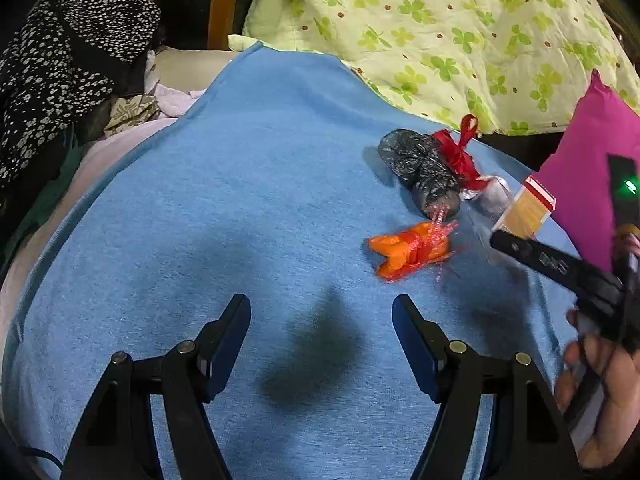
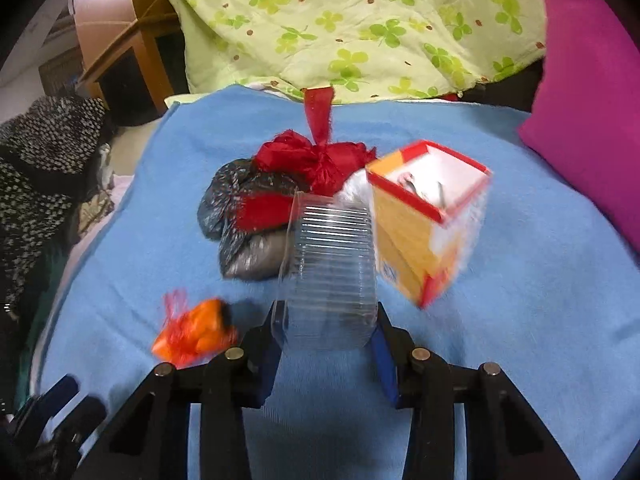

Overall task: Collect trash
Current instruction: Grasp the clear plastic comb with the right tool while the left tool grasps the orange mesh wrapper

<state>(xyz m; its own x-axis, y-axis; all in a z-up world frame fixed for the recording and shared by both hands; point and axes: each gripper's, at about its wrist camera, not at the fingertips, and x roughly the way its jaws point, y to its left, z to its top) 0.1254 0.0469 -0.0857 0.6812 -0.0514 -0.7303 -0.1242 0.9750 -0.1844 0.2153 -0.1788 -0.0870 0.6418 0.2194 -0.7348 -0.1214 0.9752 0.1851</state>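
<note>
Trash here starts with a clear ribbed plastic container (image 2: pixel 330 276), clamped between the 2 fingers of the right gripper (image 2: pixel 326 340), its long axis pointing straight away from the claw. Just beyond lie an orange-and-red carton (image 2: pixel 424 232), a black bag (image 2: pixel 236 220) tied with red plastic (image 2: pixel 316 160), and an orange wrapper (image 2: pixel 196 330) nearer the blue blanket's (image 2: pixel 520 320) left edge. The left gripper (image 1: pixel 322 340) hangs wide and empty, the wrapper up and right of it.
</note>
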